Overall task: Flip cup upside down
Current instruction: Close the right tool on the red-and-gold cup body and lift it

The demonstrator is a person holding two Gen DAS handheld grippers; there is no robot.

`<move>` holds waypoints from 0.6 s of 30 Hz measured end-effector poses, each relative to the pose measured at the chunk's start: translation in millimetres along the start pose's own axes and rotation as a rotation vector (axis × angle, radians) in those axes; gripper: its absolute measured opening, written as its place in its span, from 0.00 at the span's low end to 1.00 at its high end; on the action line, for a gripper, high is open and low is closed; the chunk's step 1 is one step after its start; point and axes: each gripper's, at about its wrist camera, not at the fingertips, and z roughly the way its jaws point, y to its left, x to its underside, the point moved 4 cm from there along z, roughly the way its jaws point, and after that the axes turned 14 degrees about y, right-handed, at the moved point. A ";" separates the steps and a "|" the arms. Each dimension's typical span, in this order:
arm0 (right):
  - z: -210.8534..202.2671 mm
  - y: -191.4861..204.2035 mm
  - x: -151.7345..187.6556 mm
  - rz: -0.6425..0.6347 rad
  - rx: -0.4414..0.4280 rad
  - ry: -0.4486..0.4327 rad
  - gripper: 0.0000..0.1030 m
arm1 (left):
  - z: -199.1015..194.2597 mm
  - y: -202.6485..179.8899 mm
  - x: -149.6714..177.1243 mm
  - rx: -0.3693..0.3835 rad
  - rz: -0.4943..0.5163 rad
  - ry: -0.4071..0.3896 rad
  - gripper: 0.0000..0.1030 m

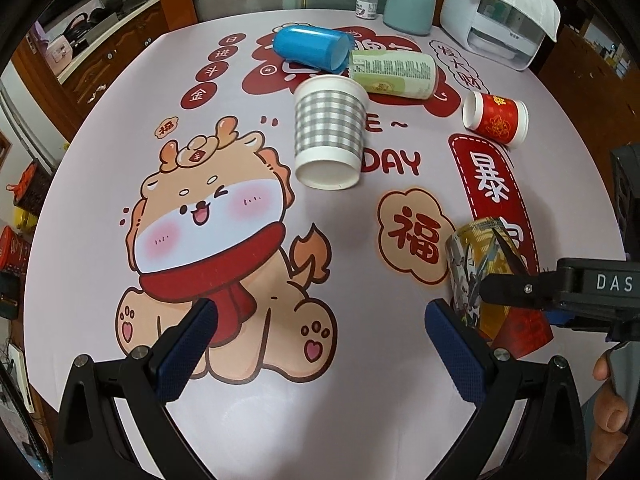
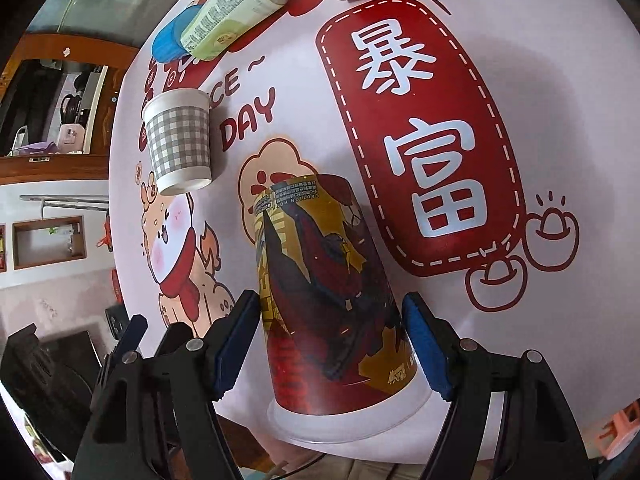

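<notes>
A tall red-and-gold printed paper cup (image 2: 328,300) stands upside down near the table's front edge, rim on the cloth. My right gripper (image 2: 334,344) has its blue pads on both sides of the cup's lower half, close to its wall or touching it. In the left wrist view the same cup (image 1: 484,276) sits at the right, partly hidden by the right gripper's black body (image 1: 560,288). My left gripper (image 1: 320,344) is open and empty above the dragon print.
A grey checked cup (image 1: 328,132) stands upside down mid-table. A blue cup (image 1: 312,48), a green cup (image 1: 394,74) and a red cup (image 1: 496,118) lie on their sides behind it. A teal jar (image 1: 410,8), small bottle (image 1: 367,3) and white appliance (image 1: 500,20) stand at the far edge.
</notes>
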 end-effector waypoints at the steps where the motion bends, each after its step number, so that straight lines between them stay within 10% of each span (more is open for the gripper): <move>1: 0.4 0.4 -0.8 -0.002 0.000 0.002 0.72 | 0.8 -0.7 -0.2 0.002 0.001 0.004 0.99; 18: -14.4 -1.5 2.7 -0.035 -0.042 -0.030 0.81 | 2.3 -13.3 -2.7 0.052 0.027 0.031 0.99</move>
